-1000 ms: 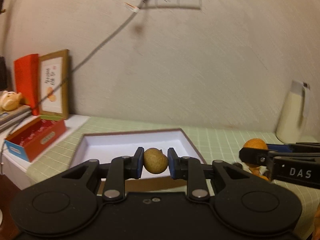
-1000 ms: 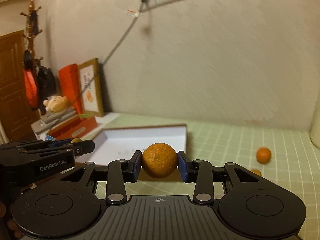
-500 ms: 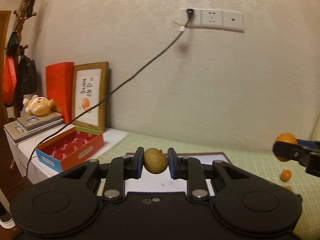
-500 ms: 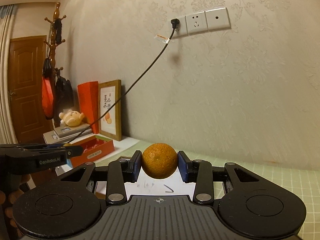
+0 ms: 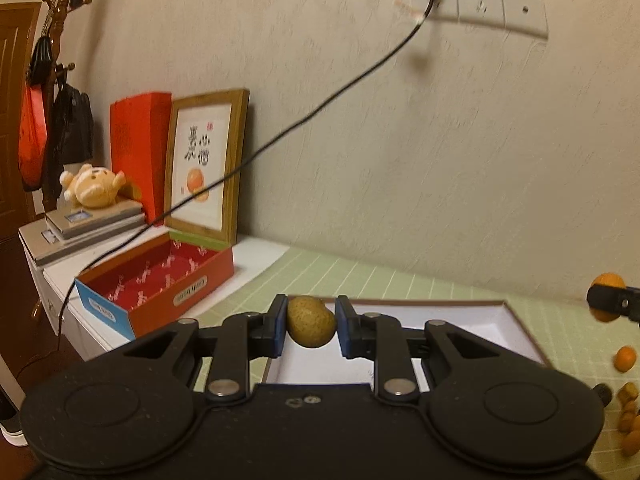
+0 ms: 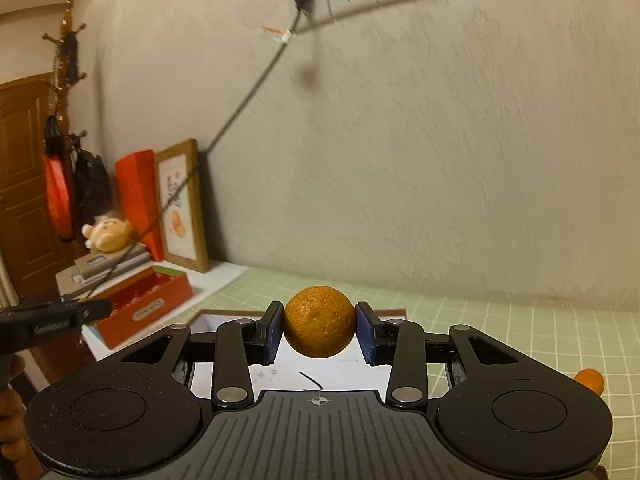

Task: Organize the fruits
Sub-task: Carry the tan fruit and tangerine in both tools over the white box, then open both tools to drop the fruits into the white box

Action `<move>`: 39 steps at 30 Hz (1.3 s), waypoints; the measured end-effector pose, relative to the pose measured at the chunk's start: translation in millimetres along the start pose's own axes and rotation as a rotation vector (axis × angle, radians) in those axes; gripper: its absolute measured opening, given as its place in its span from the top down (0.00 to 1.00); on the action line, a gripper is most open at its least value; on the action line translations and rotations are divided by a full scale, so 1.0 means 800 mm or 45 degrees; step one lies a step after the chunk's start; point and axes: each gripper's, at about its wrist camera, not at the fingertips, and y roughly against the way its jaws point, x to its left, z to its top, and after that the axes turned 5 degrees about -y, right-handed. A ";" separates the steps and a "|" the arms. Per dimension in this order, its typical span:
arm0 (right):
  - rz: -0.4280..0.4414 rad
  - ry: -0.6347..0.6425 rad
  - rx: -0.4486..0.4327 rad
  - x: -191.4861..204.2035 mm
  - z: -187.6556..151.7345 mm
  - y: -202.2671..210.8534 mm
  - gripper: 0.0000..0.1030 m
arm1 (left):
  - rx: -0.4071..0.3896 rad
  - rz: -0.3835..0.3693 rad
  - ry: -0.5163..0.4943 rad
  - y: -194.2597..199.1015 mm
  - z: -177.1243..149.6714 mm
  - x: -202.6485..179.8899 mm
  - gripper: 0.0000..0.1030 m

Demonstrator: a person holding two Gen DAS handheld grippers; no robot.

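Observation:
My left gripper [image 5: 311,322] is shut on a small tan-brown round fruit [image 5: 311,322], held above the near part of a shallow white tray with a brown rim [image 5: 496,322]. My right gripper [image 6: 319,327] is shut on an orange mandarin [image 6: 319,327], also above that white tray [image 6: 224,322]. In the left wrist view the right gripper's tip [image 5: 612,301] with its mandarin [image 5: 607,281] shows at the right edge. In the right wrist view the left gripper's tip [image 6: 60,314] juts in from the left. Loose small oranges [image 5: 625,359] lie on the green checked cloth at the right.
An open red box [image 5: 160,280] stands on a white cabinet left of the tray, with a framed picture [image 5: 204,164], a red carton [image 5: 138,148], stacked books and a plush bear [image 5: 92,184] behind it. A black cable [image 5: 280,140] hangs from the wall socket [image 5: 480,4] across the box. A coat stand [image 5: 52,80] is far left.
Both views have swung left and tilted up, then down a little: the red box and cabinet now fill the left side and the tray sits lower and nearer. Both grips are unchanged.

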 end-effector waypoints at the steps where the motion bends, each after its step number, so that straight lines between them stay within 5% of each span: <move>1: -0.012 0.001 0.011 -0.004 -0.001 -0.008 0.62 | 0.013 0.003 -0.004 -0.006 -0.002 0.000 0.85; 28: -0.160 -0.027 0.309 -0.051 -0.043 -0.117 0.62 | 0.309 0.017 -0.032 -0.103 -0.043 -0.005 0.83; 29: -0.165 -0.038 0.310 -0.052 -0.043 -0.117 0.61 | 0.314 0.023 -0.033 -0.104 -0.043 -0.005 0.82; 31: -0.166 -0.048 0.281 -0.053 -0.040 -0.114 0.34 | 0.316 0.029 -0.020 -0.104 -0.041 -0.004 0.77; 32: -0.167 -0.046 0.262 -0.053 -0.038 -0.111 0.29 | 0.316 0.029 -0.017 -0.103 -0.041 -0.003 0.77; 36: -0.160 -0.049 0.213 -0.050 -0.031 -0.100 0.28 | 0.310 0.025 -0.001 -0.101 -0.037 -0.003 0.64; 39: -0.148 -0.070 0.184 -0.050 -0.025 -0.092 0.28 | 0.251 0.033 0.011 -0.090 -0.030 -0.003 0.37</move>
